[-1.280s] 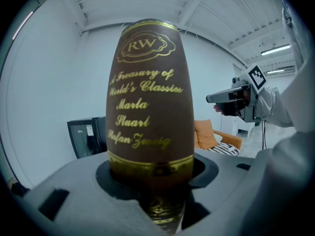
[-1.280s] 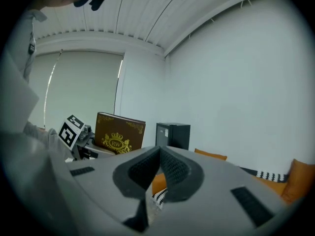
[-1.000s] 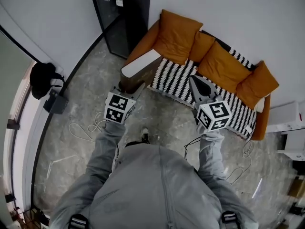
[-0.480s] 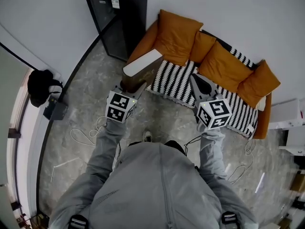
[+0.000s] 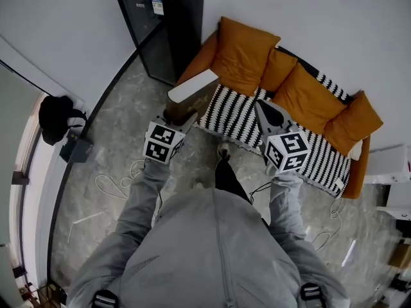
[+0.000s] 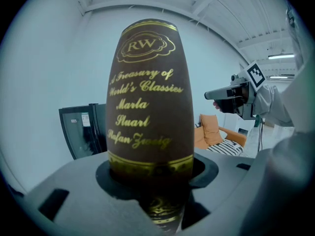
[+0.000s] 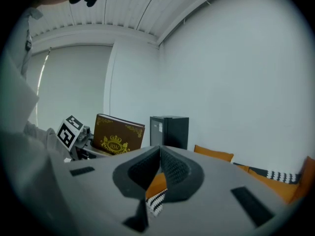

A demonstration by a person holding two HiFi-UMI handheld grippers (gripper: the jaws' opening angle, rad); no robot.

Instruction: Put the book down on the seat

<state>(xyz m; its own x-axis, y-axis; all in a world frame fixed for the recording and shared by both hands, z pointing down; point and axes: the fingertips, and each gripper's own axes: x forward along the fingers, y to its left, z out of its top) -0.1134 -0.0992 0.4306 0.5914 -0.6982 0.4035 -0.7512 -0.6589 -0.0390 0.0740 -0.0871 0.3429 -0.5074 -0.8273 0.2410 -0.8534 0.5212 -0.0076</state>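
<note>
A thick brown book [image 5: 191,86] with gold lettering on its spine [image 6: 150,107] stands between the jaws of my left gripper [image 5: 180,116], which is shut on it. It hangs over the floor just before the left end of an orange sofa [image 5: 204,51]. The sofa's seat is covered by a black-and-white striped blanket [image 5: 237,108]. My right gripper [image 5: 266,111] is shut with nothing in it, its tips [image 7: 158,151] meeting, and it points over the striped seat. The right gripper view also shows the book [image 7: 118,134] off to the left.
Orange cushions [image 5: 302,92] line the sofa back. A black cabinet [image 5: 164,24] stands against the wall left of the sofa. A black bag [image 5: 58,117] and loose cables [image 5: 112,178] lie on the marble floor. White furniture [image 5: 392,172] stands at the right.
Both grippers have moved forward toward the sofa, the book still in the left one. The person has taken a step, one foot now ahead between the arms.
</note>
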